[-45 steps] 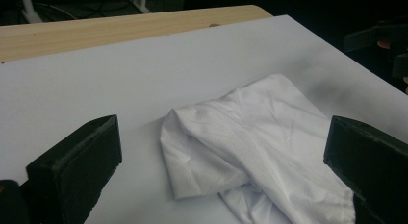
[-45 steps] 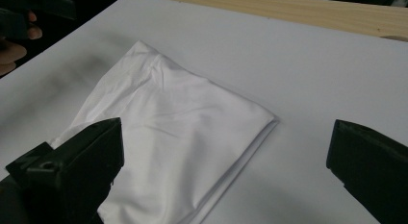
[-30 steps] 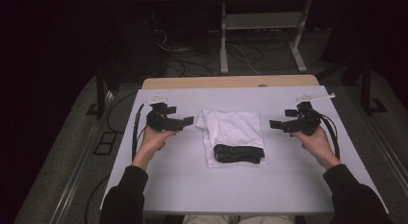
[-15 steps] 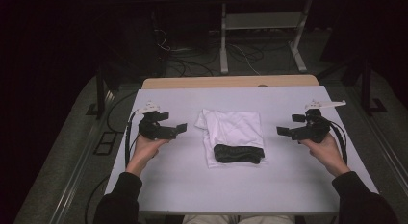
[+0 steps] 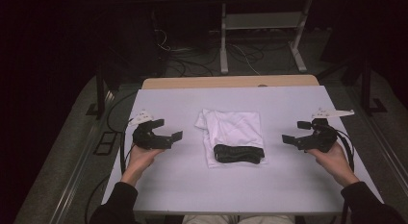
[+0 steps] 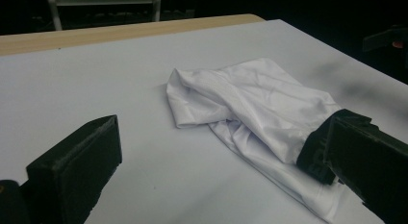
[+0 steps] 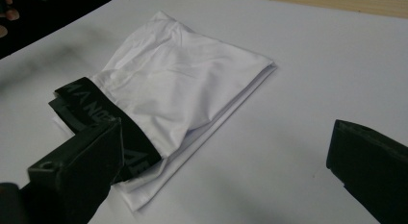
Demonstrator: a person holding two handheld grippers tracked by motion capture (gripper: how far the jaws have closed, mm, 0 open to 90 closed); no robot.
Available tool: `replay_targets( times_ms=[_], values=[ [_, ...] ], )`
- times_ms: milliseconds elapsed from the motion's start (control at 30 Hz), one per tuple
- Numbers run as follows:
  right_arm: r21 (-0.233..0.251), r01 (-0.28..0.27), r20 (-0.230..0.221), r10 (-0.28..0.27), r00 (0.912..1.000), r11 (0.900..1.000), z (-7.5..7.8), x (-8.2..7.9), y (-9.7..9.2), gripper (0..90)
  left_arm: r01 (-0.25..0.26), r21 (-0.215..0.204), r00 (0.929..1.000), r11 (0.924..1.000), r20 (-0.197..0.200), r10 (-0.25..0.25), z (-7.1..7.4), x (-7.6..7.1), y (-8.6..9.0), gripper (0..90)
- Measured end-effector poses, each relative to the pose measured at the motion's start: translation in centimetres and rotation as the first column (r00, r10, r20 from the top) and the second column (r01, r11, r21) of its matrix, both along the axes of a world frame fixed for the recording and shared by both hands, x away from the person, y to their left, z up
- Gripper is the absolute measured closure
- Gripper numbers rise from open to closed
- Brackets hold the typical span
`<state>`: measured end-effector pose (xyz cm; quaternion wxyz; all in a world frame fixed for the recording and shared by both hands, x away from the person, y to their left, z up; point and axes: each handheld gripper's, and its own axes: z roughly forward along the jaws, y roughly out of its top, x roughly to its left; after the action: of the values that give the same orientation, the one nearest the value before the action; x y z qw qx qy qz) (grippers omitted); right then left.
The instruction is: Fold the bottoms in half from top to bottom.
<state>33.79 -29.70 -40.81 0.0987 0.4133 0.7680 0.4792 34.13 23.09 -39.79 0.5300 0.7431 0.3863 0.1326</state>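
A folded white garment [image 5: 234, 135] with a black waistband [image 5: 239, 153] lies at the middle of the white table [image 5: 173, 188], the band at the edge nearest the person and the folded cloth running away from it; in the left gripper view the far corner is seen bunched and partly rolled over rather than flat. The left gripper [image 5: 169, 136] is held well off to the garment's left and the right gripper [image 5: 291, 133] well off to its right, each with its jaws spread wide and nothing between them, both apart from the cloth. Several risks can be judged from this. If only the top layer is pinched, the fold may be pulled open and the lower layers left behind. If the bunched corner is taken, the cloth may be dragged into a twist instead of being laid out. If the two sides are lifted unevenly, the heavier waistband may slide and the stack may skew. On so smooth a surface the whole garment could also be pushed along by a low jaw before any grip is made.
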Motion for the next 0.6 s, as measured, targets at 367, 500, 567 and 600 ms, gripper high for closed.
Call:
replay_targets(
  times_ms=[367,500,567,600],
  values=[
    [-0.025,0.019,0.022,-0.019,0.9996,0.9995,-1.2,-2.4,-0.8,0.0,-0.016,0.006,0.9997,0.9999,0.017,0.016,-1.1,-2.0,1.2,0.0],
    [-0.025,0.023,0.023,-0.022,0.9995,0.9994,-1.4,-3.2,-1.4,0.0,-0.021,0.000,0.9995,0.9998,0.023,0.021,-1.2,-2.9,1.7,0.0],
    [-0.022,0.025,0.021,-0.024,0.9995,0.9994,-1.7,-3.6,-1.8,0.0,-0.026,0.003,0.9995,0.9997,0.021,0.025,-1.3,-3.2,2.0,0.0],
    [-0.027,0.026,0.020,-0.026,0.9995,0.9993,-1.8,-3.7,-1.9,0.0,-0.030,0.004,0.9993,0.9995,0.022,0.030,-1.4,-3.3,2.2,0.0]
  ],
)
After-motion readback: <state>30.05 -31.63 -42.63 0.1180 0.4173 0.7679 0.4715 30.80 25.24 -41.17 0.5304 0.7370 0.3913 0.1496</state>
